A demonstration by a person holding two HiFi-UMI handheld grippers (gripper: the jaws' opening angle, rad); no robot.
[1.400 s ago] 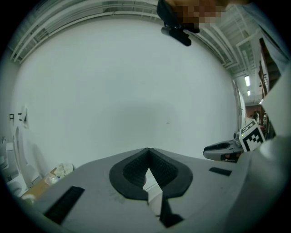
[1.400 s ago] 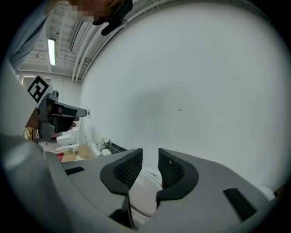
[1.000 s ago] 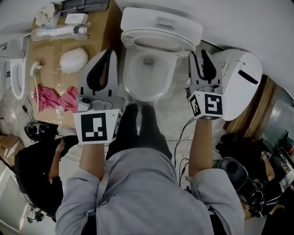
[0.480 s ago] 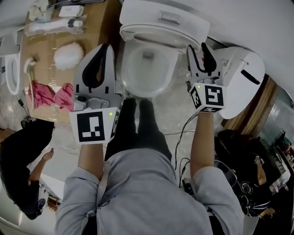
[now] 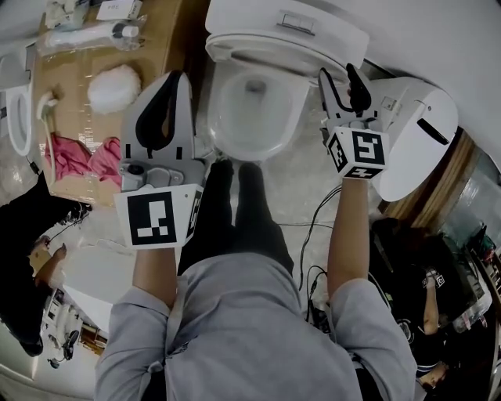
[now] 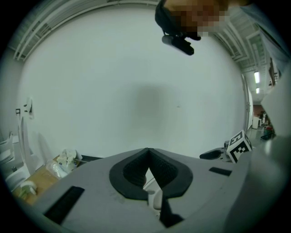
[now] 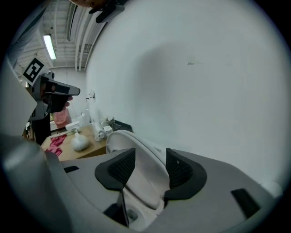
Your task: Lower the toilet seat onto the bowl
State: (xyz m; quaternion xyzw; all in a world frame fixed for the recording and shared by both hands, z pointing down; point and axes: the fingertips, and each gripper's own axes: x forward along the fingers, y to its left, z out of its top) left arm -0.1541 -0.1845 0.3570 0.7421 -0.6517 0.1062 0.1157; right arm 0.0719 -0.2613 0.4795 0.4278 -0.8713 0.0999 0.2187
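Observation:
The white toilet bowl (image 5: 250, 110) lies open at the top middle of the head view. Its seat (image 5: 275, 56) stands raised against the tank (image 5: 286, 23). My right gripper (image 5: 340, 76) is at the seat's right edge. In the right gripper view its jaws (image 7: 150, 154) are opening, with the seat's white rim (image 7: 142, 175) between the pads and a gap on each side. My left gripper (image 5: 174, 80) hovers left of the bowl. It is shut with nothing in it, and its pad tips (image 6: 148, 154) meet in front of the bare wall.
A second white toilet (image 5: 411, 133) stands close on the right. A cardboard-covered surface (image 5: 168, 35) on the left carries a white puff (image 5: 113, 86), pink cloth (image 5: 78, 157) and a bottle (image 5: 86, 33). Cables (image 5: 313, 227) cross the floor. A person in black (image 5: 31, 227) crouches at the left.
My right gripper's fingers have spread wider and sit a little higher beside the seat's edge. The left gripper drifted slightly left. The person in black at the left has shifted.

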